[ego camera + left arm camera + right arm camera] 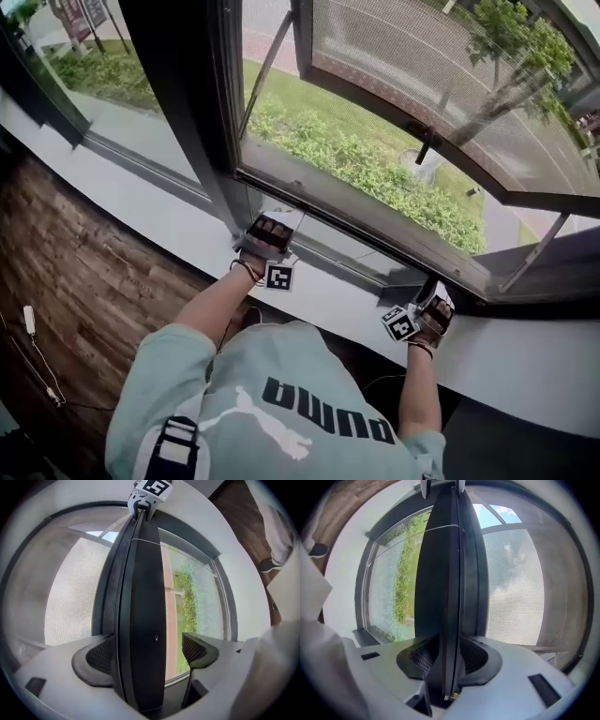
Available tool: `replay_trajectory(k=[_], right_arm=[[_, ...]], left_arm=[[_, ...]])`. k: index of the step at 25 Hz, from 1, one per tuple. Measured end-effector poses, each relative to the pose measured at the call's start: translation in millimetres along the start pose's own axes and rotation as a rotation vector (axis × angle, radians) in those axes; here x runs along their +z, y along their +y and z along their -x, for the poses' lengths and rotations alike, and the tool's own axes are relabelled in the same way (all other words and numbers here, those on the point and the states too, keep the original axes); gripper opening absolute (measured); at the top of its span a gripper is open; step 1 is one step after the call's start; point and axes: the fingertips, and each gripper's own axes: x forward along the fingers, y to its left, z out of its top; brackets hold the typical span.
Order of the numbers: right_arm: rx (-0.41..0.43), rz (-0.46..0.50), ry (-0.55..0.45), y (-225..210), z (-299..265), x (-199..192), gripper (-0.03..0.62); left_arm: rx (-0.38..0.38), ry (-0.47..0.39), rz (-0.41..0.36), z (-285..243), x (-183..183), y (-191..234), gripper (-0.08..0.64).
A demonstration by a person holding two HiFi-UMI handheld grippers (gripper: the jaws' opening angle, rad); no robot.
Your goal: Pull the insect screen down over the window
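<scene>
The insect screen's dark bottom bar [366,225] lies low across the window opening, just above the white sill [525,361]. My left gripper [270,230] is at the bar's left end. In the left gripper view the bar [143,620] runs between the jaws of my left gripper [150,652]: the left pad touches it, and the right pad [199,648] stands off with a gap. My right gripper [433,300] is at the bar's right end. There the pads of my right gripper [449,657] press both sides of the bar [440,597]. Grey mesh [515,588] hangs beside the bar.
The outer window sash [441,122] is swung open, its handle [427,141] over grass and shrubs. The window's dark post [187,103] rises left of my left gripper. Wood flooring [84,281] lies below the sill, with a white object on a cord [30,319].
</scene>
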Motion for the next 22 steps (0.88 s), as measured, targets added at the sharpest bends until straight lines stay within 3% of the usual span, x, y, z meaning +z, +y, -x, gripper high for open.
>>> replay_trajectory(k=[3, 9, 14, 18, 22], right_arm=[[-0.009, 0.021, -0.02, -1, 0, -2, 0.127], [-0.083, -0.069, -0.085, 4, -11, 10, 0.127], [-0.143, -0.066, -0.193, -4, -12, 14, 0.126], [-0.111, -0.064, -0.185, -6, -12, 5, 0.109], [-0.067, -0.058, -0.131, -1, -7, 0, 0.112]], left_arm=[[-0.007, -0.028, -0.006, -2, 2, -2, 0.439], [-0.053, -0.019, 0.05, -9, -2, -27, 0.439], [0.021, -0.1, 0.102, -9, 2, -7, 0.439], [-0.005, -0.095, 0.138, -10, 11, -5, 0.439], [-0.026, -0.069, 0.09, -4, 10, -7, 0.439]])
